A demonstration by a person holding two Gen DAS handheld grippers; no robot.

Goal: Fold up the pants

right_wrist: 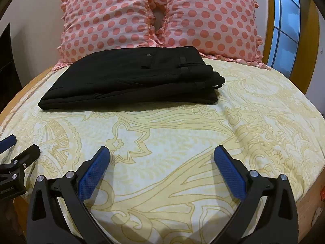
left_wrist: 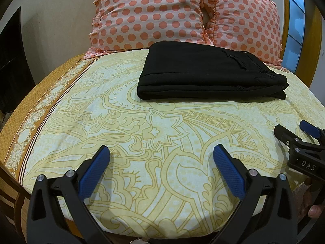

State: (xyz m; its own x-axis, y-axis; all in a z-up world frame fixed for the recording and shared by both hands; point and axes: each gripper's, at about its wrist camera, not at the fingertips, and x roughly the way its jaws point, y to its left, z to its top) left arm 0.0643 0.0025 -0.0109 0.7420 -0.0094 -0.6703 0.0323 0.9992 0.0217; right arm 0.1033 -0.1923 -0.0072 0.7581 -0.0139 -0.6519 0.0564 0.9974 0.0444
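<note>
we see 1 bed (left_wrist: 142, 142) filling both views, covered by a pale yellow sheet (right_wrist: 182, 142) with curling ochre leaf patterns and a brown patterned border along its left side in the left view. at the head of the bed stand 2 pink pillows with coral dots, the left pillow (left_wrist: 148, 12) and the right pillow (left_wrist: 243, 20) leaning together, frilled edges touching.

just in front of the pillows lie 1 pair of black pants (left_wrist: 211, 71), folded into a flat, neat rectangular stack of several layers; in the right view the pants (right_wrist: 132, 79) show a back pocket with a button and belt loops on top, with the layered edges stepped at the right end. nothing touches them.

we hold 2 grippers well apart from the pants, near the foot of the bed. the left gripper (left_wrist: 161, 152) has its blue-padded fingers spread wide with nothing between them, and the right gripper (right_wrist: 161, 152) is likewise spread and holds nothing. a window (right_wrist: 284, 20) with a wooden frame sits at the far right.
</note>
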